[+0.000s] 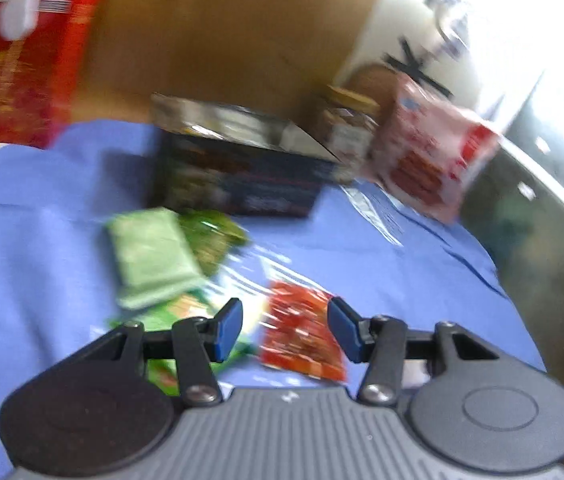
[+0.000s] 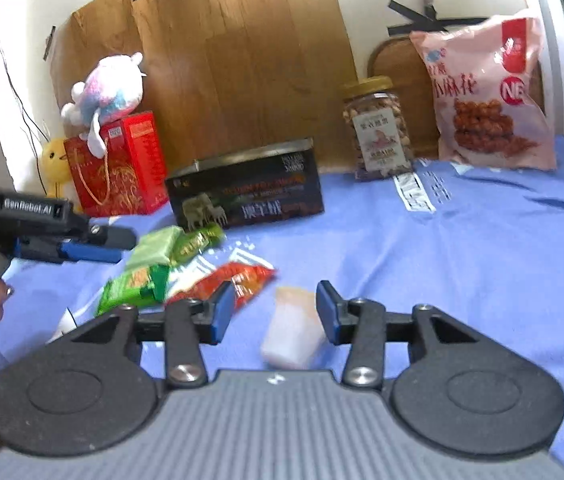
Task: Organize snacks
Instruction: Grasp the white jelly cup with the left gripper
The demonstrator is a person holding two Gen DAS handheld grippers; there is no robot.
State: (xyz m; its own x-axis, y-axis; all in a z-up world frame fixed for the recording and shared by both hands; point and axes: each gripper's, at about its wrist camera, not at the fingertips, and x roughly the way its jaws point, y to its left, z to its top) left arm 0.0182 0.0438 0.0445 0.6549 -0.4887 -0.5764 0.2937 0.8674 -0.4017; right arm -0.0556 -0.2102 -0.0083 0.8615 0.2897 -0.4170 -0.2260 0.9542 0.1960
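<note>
Small snack packets lie on the blue cloth: a pale green packet [image 1: 150, 256] [image 2: 154, 246], a dark green one [image 2: 196, 242], a bright green one [image 2: 132, 286] and a red one [image 1: 302, 332] [image 2: 238, 278]. A white-pink packet [image 2: 294, 330] lies between my right gripper's open jaws. My right gripper [image 2: 270, 312] is open and empty. My left gripper [image 1: 286, 330] is open above the red packet, and holds nothing. In the right wrist view the left gripper [image 2: 116, 250] hovers by the green packets.
A black box [image 2: 246, 188] stands behind the packets. A red gift box [image 2: 118, 166] with a plush toy [image 2: 102, 92] is at back left. A nut jar [image 2: 378, 128] and a pink snack bag [image 2: 490, 96] stand at back right against the wooden board [image 2: 222, 60].
</note>
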